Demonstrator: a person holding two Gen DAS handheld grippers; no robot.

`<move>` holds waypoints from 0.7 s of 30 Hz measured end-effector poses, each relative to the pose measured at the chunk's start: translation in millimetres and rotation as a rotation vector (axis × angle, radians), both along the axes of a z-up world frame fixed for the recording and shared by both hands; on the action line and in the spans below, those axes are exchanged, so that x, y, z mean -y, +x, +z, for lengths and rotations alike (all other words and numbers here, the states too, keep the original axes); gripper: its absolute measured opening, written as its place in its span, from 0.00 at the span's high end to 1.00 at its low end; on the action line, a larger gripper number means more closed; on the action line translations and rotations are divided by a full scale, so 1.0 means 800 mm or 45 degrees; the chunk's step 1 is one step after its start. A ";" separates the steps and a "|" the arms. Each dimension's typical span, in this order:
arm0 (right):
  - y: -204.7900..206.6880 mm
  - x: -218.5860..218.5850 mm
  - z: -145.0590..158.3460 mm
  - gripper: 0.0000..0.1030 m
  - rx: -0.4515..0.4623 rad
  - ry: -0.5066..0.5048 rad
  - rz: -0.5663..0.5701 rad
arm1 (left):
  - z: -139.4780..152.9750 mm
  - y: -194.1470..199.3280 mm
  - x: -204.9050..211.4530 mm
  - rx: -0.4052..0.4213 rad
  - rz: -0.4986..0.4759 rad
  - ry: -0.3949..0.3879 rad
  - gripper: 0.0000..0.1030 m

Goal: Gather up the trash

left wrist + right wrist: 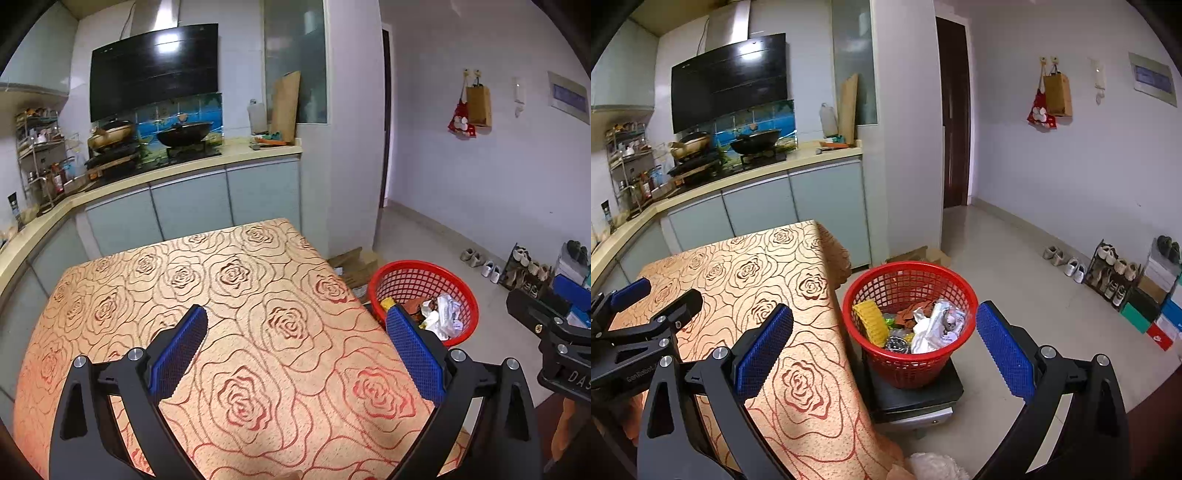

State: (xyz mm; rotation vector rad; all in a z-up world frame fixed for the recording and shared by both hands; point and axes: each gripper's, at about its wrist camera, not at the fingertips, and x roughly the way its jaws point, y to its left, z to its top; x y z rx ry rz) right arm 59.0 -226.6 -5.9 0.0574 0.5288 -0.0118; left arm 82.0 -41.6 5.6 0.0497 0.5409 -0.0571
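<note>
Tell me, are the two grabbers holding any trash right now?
No. The left gripper and the right gripper are both open with nothing between their pads. The trash lies in the red basket.

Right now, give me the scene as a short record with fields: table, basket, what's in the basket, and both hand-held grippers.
table: rose-patterned tablecloth, no trash visible on it
basket: red mesh basket, beside the table on a dark low stand
basket contents: yellow piece, crumpled white wrapper, brown scrap, other bits
left hand-held gripper: open, nothing between the pads, over the table
right hand-held gripper: open, nothing held, basket seen between its fingers
task state: trash appears collected in the basket
</note>
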 end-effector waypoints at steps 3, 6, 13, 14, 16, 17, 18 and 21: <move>-0.003 -0.004 0.001 0.06 0.002 -0.005 0.012 | 0.000 -0.005 -0.007 -0.001 0.012 -0.007 0.09; -0.005 -0.007 0.000 0.06 0.003 -0.014 0.020 | 0.000 -0.008 -0.011 -0.001 0.022 -0.008 0.09; -0.005 -0.010 0.001 0.06 -0.001 -0.011 0.026 | 0.001 -0.008 -0.014 0.007 0.024 -0.007 0.09; -0.005 -0.010 0.001 0.06 -0.001 -0.011 0.026 | 0.001 -0.009 -0.013 0.008 0.023 -0.006 0.09; -0.005 -0.010 0.001 0.06 -0.001 -0.013 0.026 | 0.001 -0.009 -0.013 0.010 0.023 -0.004 0.09; -0.005 -0.010 0.001 0.06 0.000 -0.011 0.025 | 0.000 -0.009 -0.013 0.009 0.021 -0.006 0.09; -0.005 -0.010 0.000 0.06 0.000 -0.011 0.025 | 0.000 -0.009 -0.012 0.007 0.020 -0.006 0.09; -0.005 -0.010 0.000 0.06 -0.001 -0.011 0.025 | -0.001 -0.008 -0.013 0.006 0.020 -0.007 0.09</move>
